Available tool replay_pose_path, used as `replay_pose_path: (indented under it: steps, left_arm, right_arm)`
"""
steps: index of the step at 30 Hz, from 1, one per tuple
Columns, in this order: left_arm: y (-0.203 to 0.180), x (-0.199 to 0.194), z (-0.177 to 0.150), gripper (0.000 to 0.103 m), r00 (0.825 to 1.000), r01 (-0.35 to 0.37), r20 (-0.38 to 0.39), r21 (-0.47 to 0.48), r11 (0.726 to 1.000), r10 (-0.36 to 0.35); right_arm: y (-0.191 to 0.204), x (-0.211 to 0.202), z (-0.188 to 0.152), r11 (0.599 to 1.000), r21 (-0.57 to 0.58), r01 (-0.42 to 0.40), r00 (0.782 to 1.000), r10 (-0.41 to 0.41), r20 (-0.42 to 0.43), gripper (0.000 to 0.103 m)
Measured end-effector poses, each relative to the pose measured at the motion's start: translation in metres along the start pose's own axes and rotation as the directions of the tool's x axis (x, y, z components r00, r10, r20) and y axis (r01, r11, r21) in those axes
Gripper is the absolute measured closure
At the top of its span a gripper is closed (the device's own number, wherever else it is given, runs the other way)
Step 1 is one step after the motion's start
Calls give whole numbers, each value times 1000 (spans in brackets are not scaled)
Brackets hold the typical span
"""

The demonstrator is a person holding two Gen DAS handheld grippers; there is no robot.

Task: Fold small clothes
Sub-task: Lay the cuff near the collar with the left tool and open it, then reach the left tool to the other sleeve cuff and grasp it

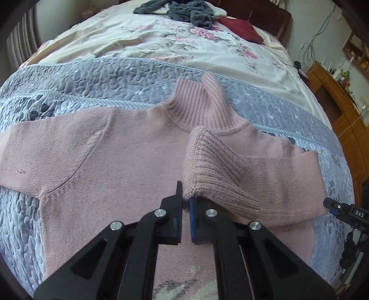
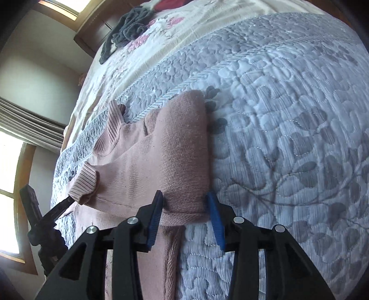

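Note:
A pink turtleneck sweater (image 1: 110, 157) lies flat on the grey-blue quilt (image 1: 92, 78), its ribbed collar (image 1: 198, 101) pointing away from me. My left gripper (image 1: 185, 198) is shut on the ribbed cuff (image 1: 207, 166) of one sleeve, which is folded over the sweater's body. In the right wrist view, my right gripper (image 2: 184, 204) is open, its blue pads (image 2: 213, 207) on either side of the folded sleeve edge (image 2: 184, 166) at the sweater's side. The left gripper (image 2: 66, 202) shows there too, holding the cuff (image 2: 84, 182). The right gripper's tip (image 1: 341, 208) appears at the right edge.
A pile of dark grey clothes (image 1: 184, 11) and a red cushion (image 1: 239, 28) lie at the bed's far end on a floral sheet (image 1: 161, 39). A wooden cabinet (image 1: 334, 99) stands to the right of the bed. A window (image 2: 9, 175) is on the left.

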State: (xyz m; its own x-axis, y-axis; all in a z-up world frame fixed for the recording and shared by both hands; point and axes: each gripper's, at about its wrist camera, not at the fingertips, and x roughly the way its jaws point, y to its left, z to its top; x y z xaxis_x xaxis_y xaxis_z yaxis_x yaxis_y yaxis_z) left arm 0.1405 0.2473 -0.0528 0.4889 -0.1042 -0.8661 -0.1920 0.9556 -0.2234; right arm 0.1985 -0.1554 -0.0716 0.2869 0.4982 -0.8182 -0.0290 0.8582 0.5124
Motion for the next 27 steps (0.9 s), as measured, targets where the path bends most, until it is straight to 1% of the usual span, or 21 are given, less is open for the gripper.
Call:
replay_pose_path:
  steps: [3, 5, 7, 10, 13, 15, 16, 18, 19, 21, 25, 27]
  left_arm:
    - [26, 4, -1, 100, 999, -33, -9, -39, 999, 33]
    - [37, 15, -3, 100, 998, -36, -44, -43, 998, 34]
    - [42, 25, -8, 98, 996, -52, -67, -34, 998, 50]
    - [49, 32, -8, 88, 995, -71, -69, -53, 996, 68]
    - [66, 26, -3, 71, 997, -76, -37, -117, 990, 73]
    - [79, 21, 0, 70, 998, -60, -28, -173, 983, 56]
    - [83, 18, 1, 69, 998, -62, -26, -187, 980, 59]
    - [91, 10, -2, 69, 995, -99, -15, -195, 976, 98]
    - [96, 5, -4, 69, 992, -128, -4, -205, 970, 130]
    - [108, -5, -8, 72, 981, -185, 22, -226, 956, 195]
    - [127, -18, -9, 72, 977, -201, 18, -223, 954, 210]
    - [125, -23, -7, 71, 980, -186, 26, -205, 961, 195]
  right_arm:
    - [9, 11, 0, 999, -20, 28, 999, -28, -21, 62]
    - [12, 19, 0, 997, -36, 73, 997, -74, -34, 65]
    - [13, 26, -2, 994, -43, 105, 993, -107, -46, 65]
    - [13, 31, -4, 989, -62, 131, 990, -134, -46, 67]
    - [12, 33, -4, 989, -70, 129, 990, -133, -49, 67]
    - [11, 33, -4, 990, -65, 122, 991, -126, -52, 67]
    - [10, 33, -4, 991, -64, 121, 991, -124, -54, 67]
    - [11, 33, -3, 990, -67, 126, 990, -130, -56, 67]
    - [12, 33, -3, 989, -71, 131, 989, -135, -56, 67]
    - [13, 34, -2, 988, -76, 134, 989, -139, -58, 67]
    - [20, 30, 2, 987, -72, 143, 988, -146, -51, 67]
    - [31, 17, 1, 981, -95, 170, 985, -171, -5, 65]
